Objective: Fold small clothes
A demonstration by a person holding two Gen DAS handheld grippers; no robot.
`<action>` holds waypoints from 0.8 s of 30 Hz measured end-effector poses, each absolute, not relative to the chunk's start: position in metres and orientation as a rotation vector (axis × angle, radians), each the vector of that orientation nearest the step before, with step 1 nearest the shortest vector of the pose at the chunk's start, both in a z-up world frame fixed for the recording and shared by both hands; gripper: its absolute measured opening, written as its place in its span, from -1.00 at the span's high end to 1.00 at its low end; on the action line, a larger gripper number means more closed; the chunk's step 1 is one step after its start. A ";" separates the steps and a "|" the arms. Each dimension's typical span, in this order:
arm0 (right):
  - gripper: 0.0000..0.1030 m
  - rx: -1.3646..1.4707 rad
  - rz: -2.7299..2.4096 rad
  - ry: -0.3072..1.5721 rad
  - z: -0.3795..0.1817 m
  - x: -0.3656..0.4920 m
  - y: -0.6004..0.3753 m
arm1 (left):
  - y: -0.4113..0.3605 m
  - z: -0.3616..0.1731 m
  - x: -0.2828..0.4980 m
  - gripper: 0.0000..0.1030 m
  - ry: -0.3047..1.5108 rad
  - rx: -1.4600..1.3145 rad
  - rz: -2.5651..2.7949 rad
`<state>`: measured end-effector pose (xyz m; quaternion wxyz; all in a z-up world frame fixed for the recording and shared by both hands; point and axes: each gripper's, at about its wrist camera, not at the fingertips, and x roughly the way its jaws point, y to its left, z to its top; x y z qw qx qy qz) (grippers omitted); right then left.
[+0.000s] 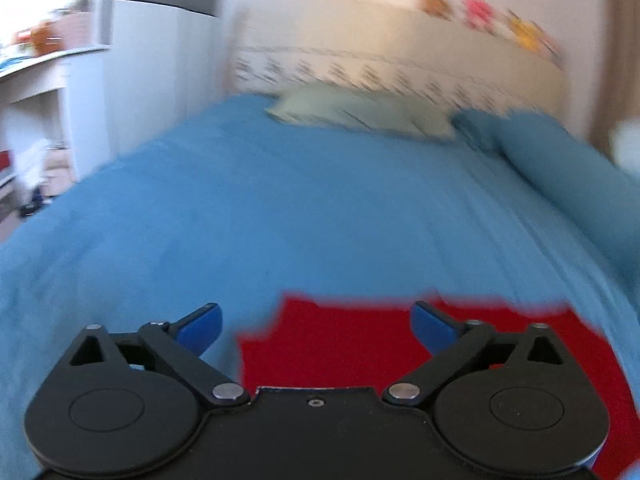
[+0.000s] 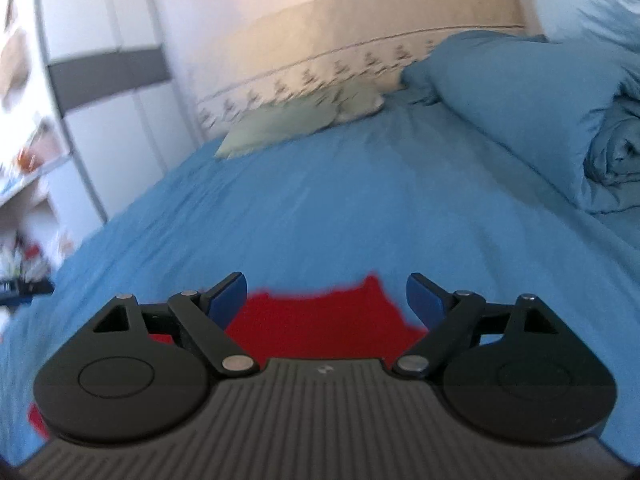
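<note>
red garment (image 1: 340, 344) flat on blue bed (image 1: 280, 220), bottom centre of both views | step: approach, nothing gripped | left gripper (image 1: 316, 326), right gripper (image 2: 326, 300) fingers spread, above it | next: likely pinch an edge

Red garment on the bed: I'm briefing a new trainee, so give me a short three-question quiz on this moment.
1. True or false: the left tongs are shut on the red garment.
2. The bed sheet is: A green, B blue, C white?
3. Fill in: the right tongs are ____, holding nothing.

Key: 1 false; 2 B; 3 open.
</note>
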<state>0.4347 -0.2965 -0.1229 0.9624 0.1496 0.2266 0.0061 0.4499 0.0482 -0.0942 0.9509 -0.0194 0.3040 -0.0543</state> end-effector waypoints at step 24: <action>-0.99 0.184 -0.144 0.737 -0.138 0.370 -0.255 | 0.018 -0.172 0.407 -1.00 1.049 0.122 -0.189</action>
